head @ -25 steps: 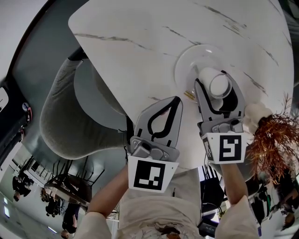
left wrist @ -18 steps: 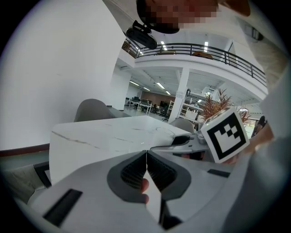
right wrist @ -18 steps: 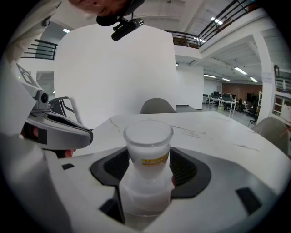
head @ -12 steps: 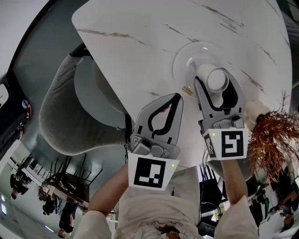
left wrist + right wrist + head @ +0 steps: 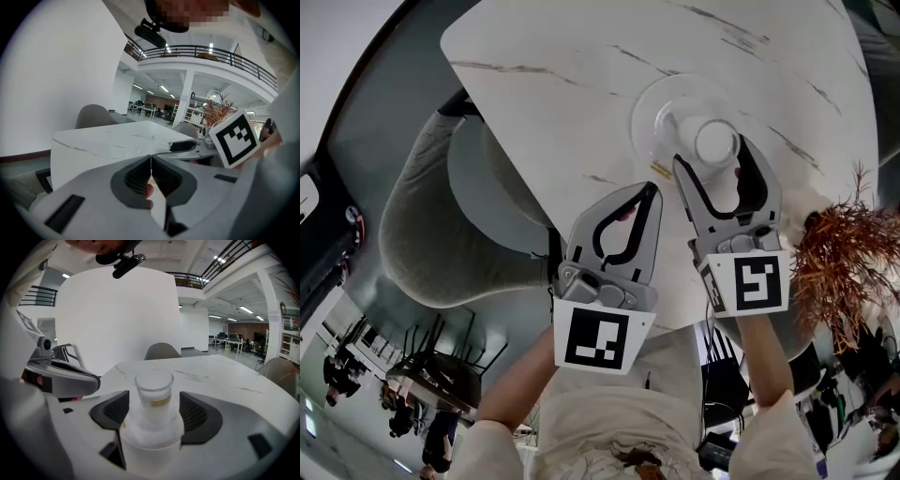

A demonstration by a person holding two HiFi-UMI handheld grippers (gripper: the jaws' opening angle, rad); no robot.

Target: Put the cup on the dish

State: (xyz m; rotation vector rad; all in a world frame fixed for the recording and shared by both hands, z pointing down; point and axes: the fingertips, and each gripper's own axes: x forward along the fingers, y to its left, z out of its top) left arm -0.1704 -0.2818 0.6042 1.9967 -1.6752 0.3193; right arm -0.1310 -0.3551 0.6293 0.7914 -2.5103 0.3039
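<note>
Releasing: the right gripper [image 5: 712, 155] has just been opening its jaws, now clear around the cup [image 5: 153, 390] on the dish [image 5: 649, 103]; the left gripper [image 5: 151, 161] is closed and empty; next, back away cleanly.

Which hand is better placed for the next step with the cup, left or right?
Right. The right tool has just been opening its jaws; the cup stands free between them on the dish, so it probably only needs to draw back. The left tool is shut, beside the dish.
</note>
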